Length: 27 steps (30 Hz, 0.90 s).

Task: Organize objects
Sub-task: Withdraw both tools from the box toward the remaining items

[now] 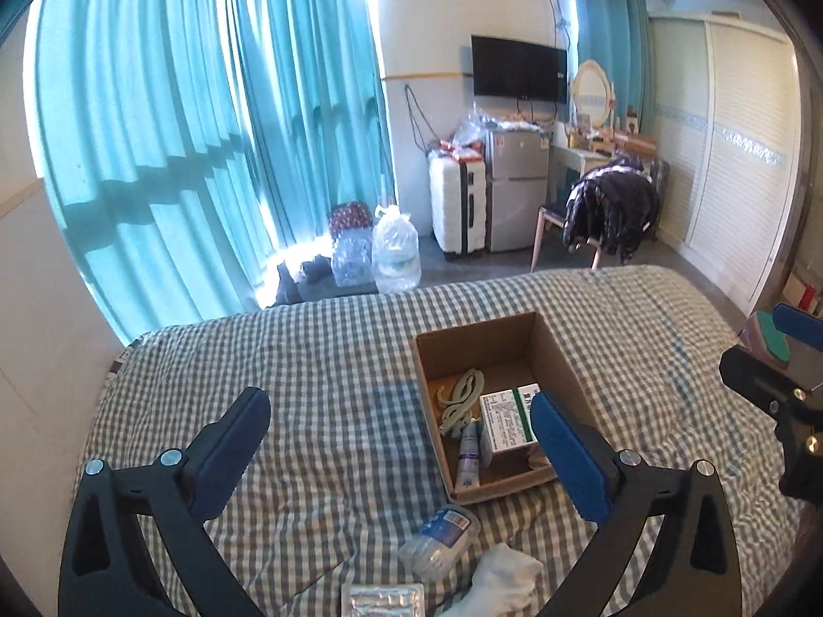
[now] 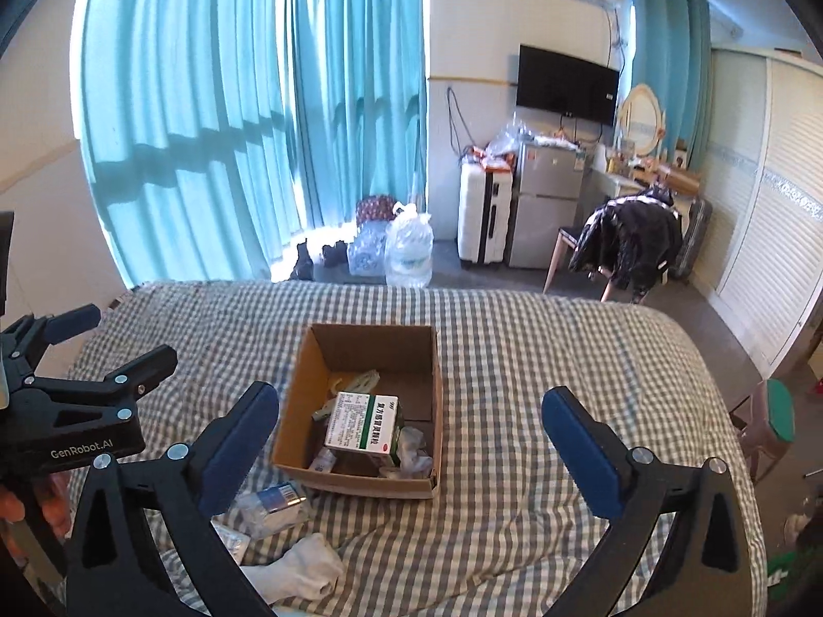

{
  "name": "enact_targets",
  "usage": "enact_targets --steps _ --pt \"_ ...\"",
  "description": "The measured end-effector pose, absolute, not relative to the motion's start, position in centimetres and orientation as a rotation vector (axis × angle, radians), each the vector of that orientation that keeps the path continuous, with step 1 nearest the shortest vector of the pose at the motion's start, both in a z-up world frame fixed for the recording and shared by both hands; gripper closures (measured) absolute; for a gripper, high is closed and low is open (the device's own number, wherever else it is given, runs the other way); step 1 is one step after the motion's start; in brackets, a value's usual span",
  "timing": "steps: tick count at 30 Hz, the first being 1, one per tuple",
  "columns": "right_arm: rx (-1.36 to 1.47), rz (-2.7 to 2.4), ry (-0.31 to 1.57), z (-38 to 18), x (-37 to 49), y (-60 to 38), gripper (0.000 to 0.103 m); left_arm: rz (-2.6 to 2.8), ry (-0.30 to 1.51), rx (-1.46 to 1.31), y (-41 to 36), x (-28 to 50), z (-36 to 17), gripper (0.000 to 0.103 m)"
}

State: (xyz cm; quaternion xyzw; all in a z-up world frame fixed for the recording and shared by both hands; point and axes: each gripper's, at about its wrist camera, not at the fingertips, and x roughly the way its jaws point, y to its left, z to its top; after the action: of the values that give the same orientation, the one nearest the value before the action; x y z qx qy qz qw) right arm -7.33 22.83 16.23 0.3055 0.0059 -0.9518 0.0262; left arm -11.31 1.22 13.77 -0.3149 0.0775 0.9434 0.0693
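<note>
An open cardboard box sits on the checked bed. In it lie a green-and-white medicine box, a pale green cable, a small tube and crumpled plastic. In front of the box on the bed lie a crushed plastic bottle, a white sock and a foil blister pack. My left gripper is open and empty above the bottle. My right gripper is open and empty over the box's front edge.
The checked bed fills the foreground. Beyond it stand water jugs, a white suitcase, a small fridge and a chair with dark clothes. Teal curtains hang at left.
</note>
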Motion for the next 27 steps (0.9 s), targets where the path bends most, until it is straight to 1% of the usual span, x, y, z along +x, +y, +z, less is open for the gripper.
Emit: enact_targets --steps 4,11,17,22,27 --pt "0.912 -2.945 0.034 17.6 -4.7 22.1 0.0 2.854 0.209 -0.93 0.0 -8.8 14.7 0.0" --pt "0.883 -2.926 0.081 17.4 -1.7 20.6 0.0 2.896 0.221 -0.903 -1.5 -5.1 14.8 0.0" --pt "0.857 -2.919 0.066 15.9 -0.4 19.6 0.0 2.92 0.116 -0.931 -3.1 -2.8 12.8 0.0" --pt "0.852 -2.908 0.105 13.1 0.8 18.7 0.0 2.957 0.067 -0.973 -4.6 -1.8 9.6 0.0" --pt "0.967 -2.857 0.133 7.5 0.4 18.1 0.0 2.955 0.04 -1.073 -5.8 -1.6 5.1 0.0"
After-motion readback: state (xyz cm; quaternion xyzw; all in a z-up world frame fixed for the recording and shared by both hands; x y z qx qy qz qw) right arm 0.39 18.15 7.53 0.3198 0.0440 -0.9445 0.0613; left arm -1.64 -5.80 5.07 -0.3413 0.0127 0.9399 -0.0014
